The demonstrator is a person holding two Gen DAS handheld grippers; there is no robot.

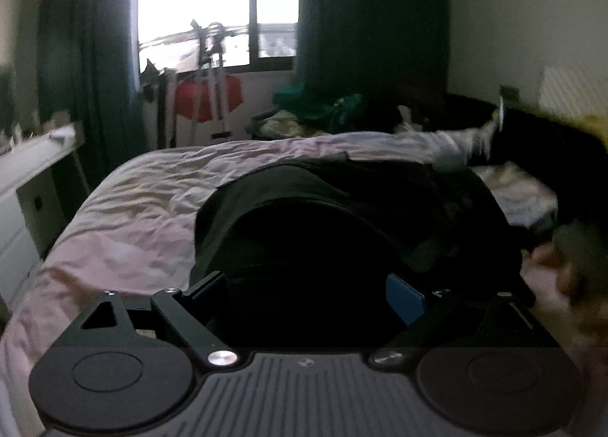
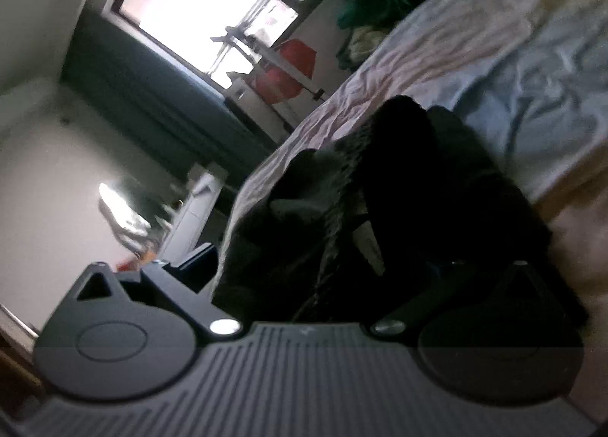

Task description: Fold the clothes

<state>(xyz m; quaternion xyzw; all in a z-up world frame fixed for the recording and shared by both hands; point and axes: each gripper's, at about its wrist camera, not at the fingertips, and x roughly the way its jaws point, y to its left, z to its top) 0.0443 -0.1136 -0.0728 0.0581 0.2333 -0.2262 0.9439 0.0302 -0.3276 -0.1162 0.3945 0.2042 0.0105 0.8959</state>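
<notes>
The left tongs are standing wide open, with their two fingers far apart. Between them a dark, soft piece of clothing is rising up in a hump, but the fingers are not pinching it. It is lying on the bed with the crumpled pale pink sheet, which is spreading out to the left of the left tongs.

The right tongs are tipping sideways. Dark cloth is bunching up right in front of them. Only one finger is showing, so I cannot tell how far open they are or if they are holding anything.

I think a fold is being made. Next, the tongs need a good pinch on an edge.

I am not seeing any words or labels to read.
</notes>
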